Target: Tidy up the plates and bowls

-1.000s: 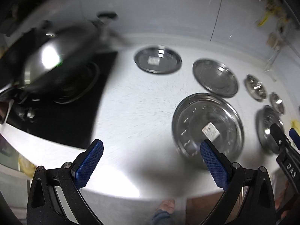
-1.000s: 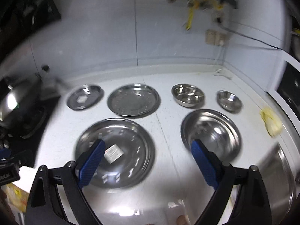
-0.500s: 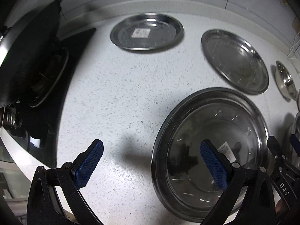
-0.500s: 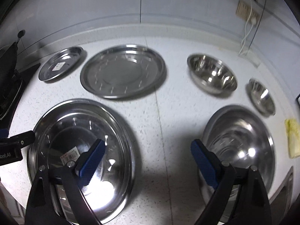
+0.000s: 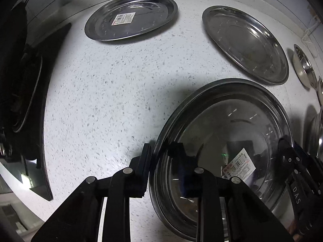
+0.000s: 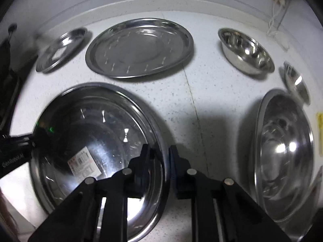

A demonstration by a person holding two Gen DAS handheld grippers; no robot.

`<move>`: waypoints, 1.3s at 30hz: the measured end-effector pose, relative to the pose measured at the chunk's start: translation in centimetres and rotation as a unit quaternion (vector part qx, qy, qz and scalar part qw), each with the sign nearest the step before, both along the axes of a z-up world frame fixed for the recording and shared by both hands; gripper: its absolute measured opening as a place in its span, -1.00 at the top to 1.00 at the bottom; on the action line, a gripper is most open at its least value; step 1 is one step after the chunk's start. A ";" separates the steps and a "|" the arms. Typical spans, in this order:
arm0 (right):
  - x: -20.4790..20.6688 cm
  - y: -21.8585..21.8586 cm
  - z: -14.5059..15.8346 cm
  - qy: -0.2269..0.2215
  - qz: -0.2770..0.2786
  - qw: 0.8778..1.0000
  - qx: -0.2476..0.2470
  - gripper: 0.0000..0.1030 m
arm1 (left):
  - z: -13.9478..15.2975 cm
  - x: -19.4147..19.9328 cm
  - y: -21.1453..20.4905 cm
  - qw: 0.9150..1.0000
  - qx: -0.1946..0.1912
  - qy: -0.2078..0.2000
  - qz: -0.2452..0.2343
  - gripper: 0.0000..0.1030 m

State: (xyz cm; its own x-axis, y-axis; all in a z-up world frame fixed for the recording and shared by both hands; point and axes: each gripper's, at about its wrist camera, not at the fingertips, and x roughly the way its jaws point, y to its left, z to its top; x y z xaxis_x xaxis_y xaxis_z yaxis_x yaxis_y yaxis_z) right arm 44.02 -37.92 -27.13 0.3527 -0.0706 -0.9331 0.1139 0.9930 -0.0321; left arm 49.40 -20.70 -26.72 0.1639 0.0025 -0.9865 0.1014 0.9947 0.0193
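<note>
A large steel plate point(image 5: 232, 121) with a barcode sticker lies on the speckled white counter point(image 5: 101, 92). My left gripper point(image 5: 161, 157) straddles its left rim, jaws closing, one pad outside and one inside, pressing on the rim. My right gripper point(image 6: 160, 157) does the same on the plate's point(image 6: 97, 133) right rim, jaws closing on the edge. Each gripper shows at the far edge of the other's view: the right gripper point(image 5: 290, 161) and the left gripper point(image 6: 20, 143). Behind lie a medium plate point(image 6: 139, 46) and a small stickered plate point(image 5: 131, 18).
A big steel bowl point(image 6: 282, 151) sits right of the large plate, with a mid-sized bowl point(image 6: 246, 50) and a small bowl point(image 6: 295, 80) behind it. A black stove point(image 5: 20, 80) with a pan borders the counter's left side. A yellow item point(image 6: 320, 119) lies far right.
Both grippers came down to the large plate and went from wide open to closed on its opposite rims.
</note>
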 end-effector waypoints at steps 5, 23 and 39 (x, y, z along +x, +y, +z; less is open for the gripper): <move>-0.4 1.2 1.4 0.009 0.002 1.000 -0.006 0.71 | 0.9 0.2 1.7 1.000 -0.015 0.012 -0.006 0.76; 0.6 14.1 1.0 -0.015 0.111 0.994 -0.005 0.74 | 1.1 -1.1 14.6 0.999 0.019 -0.007 0.048 0.75; -0.3 12.0 1.7 0.004 0.067 0.997 0.050 0.58 | 6.0 -2.9 13.5 0.996 0.029 -0.078 0.028 0.30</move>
State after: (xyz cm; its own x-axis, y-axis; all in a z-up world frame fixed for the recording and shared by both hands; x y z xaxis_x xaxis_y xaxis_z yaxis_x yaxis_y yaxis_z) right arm 43.73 -25.89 -25.48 0.3449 0.0698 -0.9360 -0.0189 0.9975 0.0675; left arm 46.49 -7.20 -20.77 0.3130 0.0717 -0.9470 0.0374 0.9954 0.0877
